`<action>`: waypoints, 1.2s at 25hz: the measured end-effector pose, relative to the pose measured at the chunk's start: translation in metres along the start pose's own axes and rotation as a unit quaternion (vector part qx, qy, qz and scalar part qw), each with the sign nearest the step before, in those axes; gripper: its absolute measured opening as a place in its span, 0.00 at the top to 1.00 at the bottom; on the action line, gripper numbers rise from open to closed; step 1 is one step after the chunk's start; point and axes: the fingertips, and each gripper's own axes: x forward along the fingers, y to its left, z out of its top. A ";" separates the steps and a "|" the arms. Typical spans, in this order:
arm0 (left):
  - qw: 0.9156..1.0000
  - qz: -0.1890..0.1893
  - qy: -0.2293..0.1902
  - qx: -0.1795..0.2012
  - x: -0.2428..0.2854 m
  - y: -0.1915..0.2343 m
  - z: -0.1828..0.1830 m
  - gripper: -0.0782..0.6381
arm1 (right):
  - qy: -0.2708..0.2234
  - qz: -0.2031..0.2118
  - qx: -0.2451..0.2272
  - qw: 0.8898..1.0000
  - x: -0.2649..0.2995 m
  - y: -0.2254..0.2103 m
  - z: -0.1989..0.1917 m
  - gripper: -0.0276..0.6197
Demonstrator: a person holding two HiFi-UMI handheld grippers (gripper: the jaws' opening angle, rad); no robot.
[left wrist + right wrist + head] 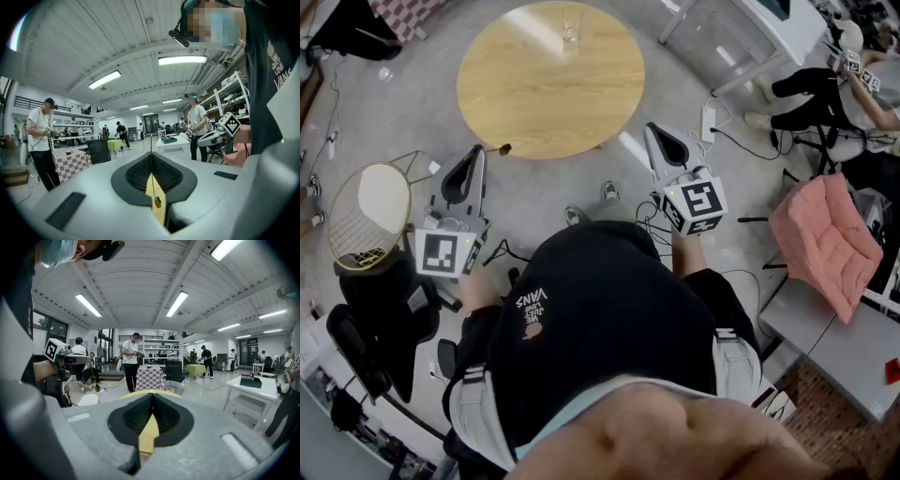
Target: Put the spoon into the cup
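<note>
A clear glass cup (570, 28) stands at the far edge of the round wooden table (548, 89). My left gripper (475, 152) is held off the table's near left edge, shut on a thin gold spoon (501, 148) whose bowl sticks out toward the table. In the left gripper view the spoon (151, 149) shows edge-on, rising from the shut left gripper (151, 161). My right gripper (653, 129) is near the table's right edge, shut with nothing in it. In the right gripper view, the right gripper (152, 399) points across the table (136, 393) at the cup (170, 390).
A yellow wire chair (367, 211) stands to the left, and a black chair (380, 309) lower left. A pink cushion (823, 242) lies on a seat at right. Cables (741, 141) cross the floor beside a white table (750, 33). Several people stand about the room.
</note>
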 end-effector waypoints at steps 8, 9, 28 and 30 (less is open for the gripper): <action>1.000 0.002 0.002 -0.005 -0.015 0.001 -0.009 0.88 | 0.000 0.006 0.000 1.000 0.002 0.015 -0.002 0.96; 1.000 0.001 0.002 -0.006 -0.016 0.001 -0.010 0.88 | -0.002 0.006 0.000 1.000 0.002 0.016 -0.001 0.96; 1.000 -0.014 -0.001 -0.017 0.020 0.004 -0.012 0.88 | -0.010 0.020 0.031 0.999 0.025 -0.001 -0.002 0.96; 1.000 -0.016 -0.001 -0.014 0.032 0.006 -0.010 0.88 | -0.012 0.021 0.031 0.999 0.033 -0.009 0.000 0.96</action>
